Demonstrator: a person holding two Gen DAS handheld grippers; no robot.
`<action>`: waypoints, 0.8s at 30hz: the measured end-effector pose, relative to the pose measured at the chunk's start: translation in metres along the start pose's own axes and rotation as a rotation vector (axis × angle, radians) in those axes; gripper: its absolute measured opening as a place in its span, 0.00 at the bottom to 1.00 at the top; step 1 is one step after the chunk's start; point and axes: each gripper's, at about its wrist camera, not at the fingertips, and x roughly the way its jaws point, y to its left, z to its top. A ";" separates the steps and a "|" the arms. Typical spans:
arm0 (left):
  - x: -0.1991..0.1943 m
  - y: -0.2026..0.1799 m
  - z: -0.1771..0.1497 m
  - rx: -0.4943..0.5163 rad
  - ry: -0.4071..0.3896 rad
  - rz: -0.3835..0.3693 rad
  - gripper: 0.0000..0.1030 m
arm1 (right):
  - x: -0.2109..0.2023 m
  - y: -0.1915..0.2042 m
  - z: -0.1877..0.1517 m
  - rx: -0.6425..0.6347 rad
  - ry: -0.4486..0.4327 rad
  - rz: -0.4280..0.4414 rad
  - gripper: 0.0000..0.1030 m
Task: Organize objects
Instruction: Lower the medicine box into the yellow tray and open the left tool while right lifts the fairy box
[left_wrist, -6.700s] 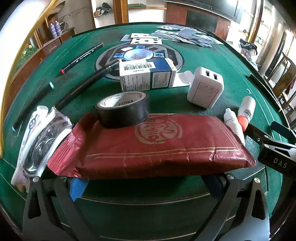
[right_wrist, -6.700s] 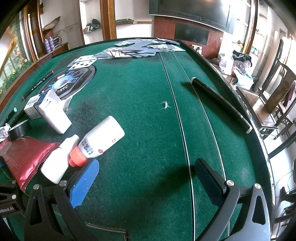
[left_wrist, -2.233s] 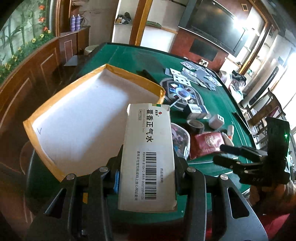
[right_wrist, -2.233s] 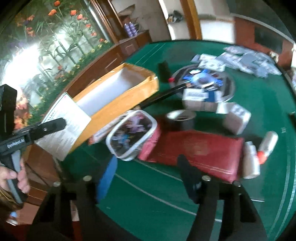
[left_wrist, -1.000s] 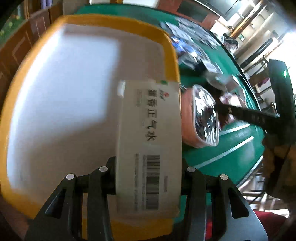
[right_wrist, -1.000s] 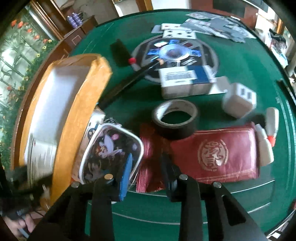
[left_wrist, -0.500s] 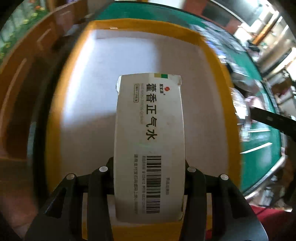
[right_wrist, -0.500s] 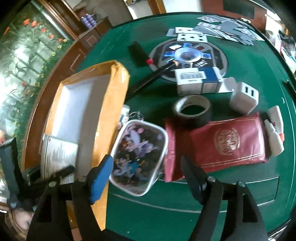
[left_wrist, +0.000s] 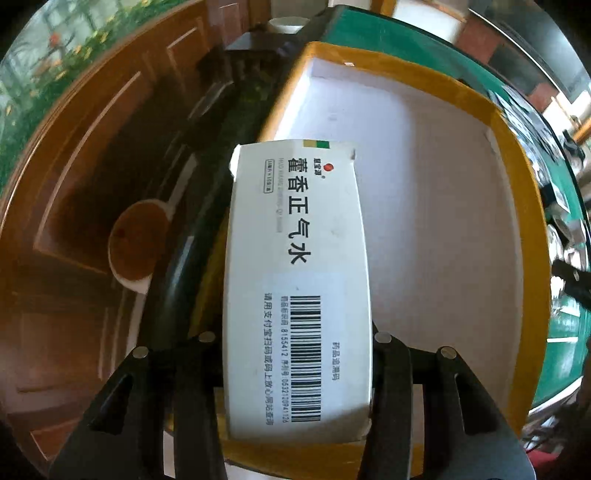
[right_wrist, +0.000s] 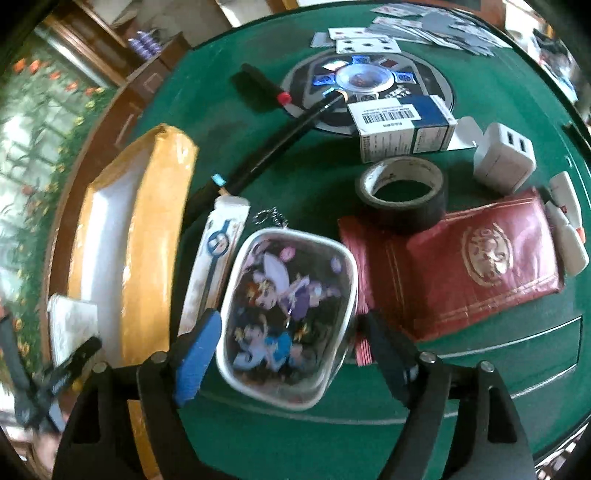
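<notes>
My left gripper (left_wrist: 297, 369) clamps white medicine carton (left_wrist: 295, 288), barcode face up, held over near-left wall of yellow-edged box (left_wrist: 517, 206); carton's far end overhangs box's left rim. My right gripper (right_wrist: 284, 343) pointing down at green table (right_wrist: 480, 387), jaws opening, straddling cartoon-print pouch (right_wrist: 288, 295), pads not pressing on it. Pouch lies between yellow box and red packet (right_wrist: 476, 269). Black tape roll (right_wrist: 400, 192) touches packet's far edge.
</notes>
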 end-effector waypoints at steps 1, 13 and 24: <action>0.000 -0.006 -0.001 0.019 -0.004 -0.001 0.41 | 0.002 0.002 0.001 -0.004 -0.008 -0.011 0.83; -0.008 -0.050 0.006 0.140 -0.024 -0.060 0.53 | -0.011 -0.007 0.002 -0.104 -0.024 -0.008 0.32; -0.005 -0.059 0.007 0.108 -0.021 -0.096 0.67 | -0.013 0.012 0.005 -0.033 -0.011 0.029 0.84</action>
